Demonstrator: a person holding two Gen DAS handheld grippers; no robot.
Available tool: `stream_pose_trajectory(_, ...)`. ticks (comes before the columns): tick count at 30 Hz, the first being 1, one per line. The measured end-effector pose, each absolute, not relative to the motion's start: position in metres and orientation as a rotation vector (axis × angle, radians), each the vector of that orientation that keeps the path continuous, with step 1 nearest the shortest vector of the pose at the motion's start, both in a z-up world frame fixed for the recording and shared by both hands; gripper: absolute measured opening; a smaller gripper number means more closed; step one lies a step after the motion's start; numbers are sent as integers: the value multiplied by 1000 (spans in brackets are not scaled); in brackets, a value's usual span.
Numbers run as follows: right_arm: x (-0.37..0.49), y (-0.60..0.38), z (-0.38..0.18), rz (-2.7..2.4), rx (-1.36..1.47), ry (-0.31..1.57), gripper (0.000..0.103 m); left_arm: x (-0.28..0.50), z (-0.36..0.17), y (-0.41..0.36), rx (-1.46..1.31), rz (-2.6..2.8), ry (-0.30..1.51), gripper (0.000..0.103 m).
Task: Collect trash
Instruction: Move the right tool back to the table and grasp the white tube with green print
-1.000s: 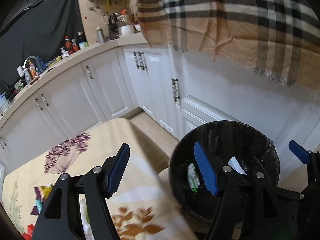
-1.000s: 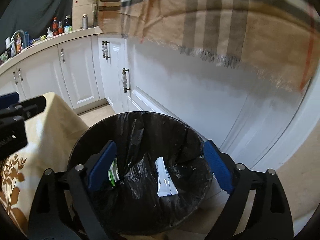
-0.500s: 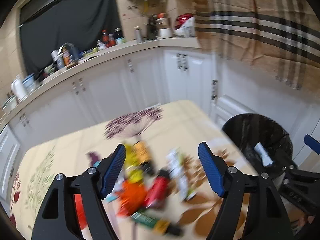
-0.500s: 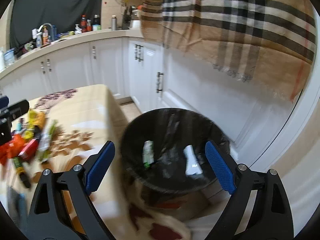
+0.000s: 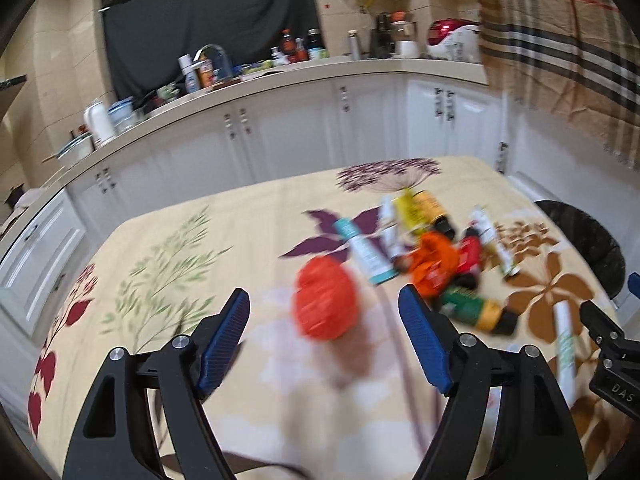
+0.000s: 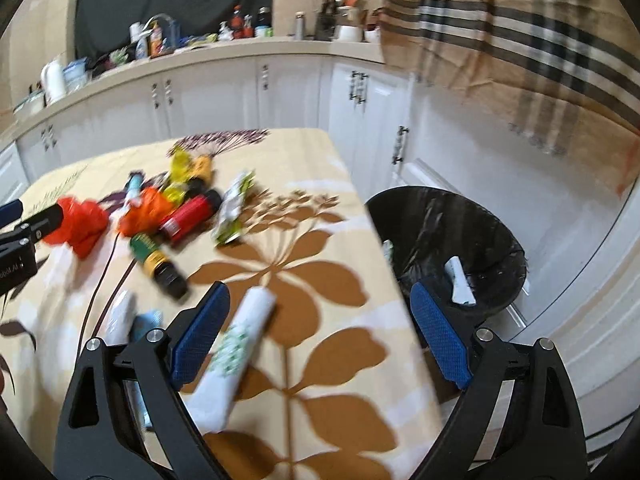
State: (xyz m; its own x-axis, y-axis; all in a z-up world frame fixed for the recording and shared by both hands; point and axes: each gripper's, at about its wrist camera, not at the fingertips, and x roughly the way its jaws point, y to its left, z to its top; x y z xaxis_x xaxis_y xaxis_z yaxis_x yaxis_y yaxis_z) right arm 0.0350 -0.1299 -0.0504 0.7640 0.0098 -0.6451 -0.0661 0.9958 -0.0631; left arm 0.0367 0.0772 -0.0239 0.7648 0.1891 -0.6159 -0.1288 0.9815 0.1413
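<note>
Both jaws gape wide, nothing held: left gripper (image 5: 324, 334) hangs above the red crumpled bag (image 5: 325, 303), right gripper (image 6: 318, 334) sits over the white tube (image 6: 236, 346) near the table's bin-side edge. Trash is still mostly on the floral tablecloth (image 6: 320, 276): orange wrapper (image 5: 434, 264), red can (image 6: 188, 216), green-and-yellow bottle (image 6: 156, 260), teal tube (image 5: 366, 254), green sachet (image 6: 234, 204), all clustered mid-table, touching or overlapping. Black lined bin (image 6: 452, 236) stands just off the table's right side, a white tube and something green already inside.

Step looks like the reach for the next pickup, frames motion-blurred. Next move probably: right gripper drops and shifts left so the white tube lies between its fingers, pinches across its width, then carries to the bin. Left likely lowers onto the red bag; soft, may crumple or slip.
</note>
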Motion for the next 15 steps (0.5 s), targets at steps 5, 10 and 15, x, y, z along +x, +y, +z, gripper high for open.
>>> stream_pose_trajectory(5, 28, -111, -63, 83, -112, 754, 75, 23, -33, 105, 58, 209, 690, 75)
stream_pose_trajectory(10, 27, -100, -70, 94, -142, 791, 58, 14, -40, 118, 47, 222, 701, 75)
stream_pose_trajectory(15, 24, -100, -76, 97, -135, 817, 52, 8, -45, 125, 34, 230, 708, 75)
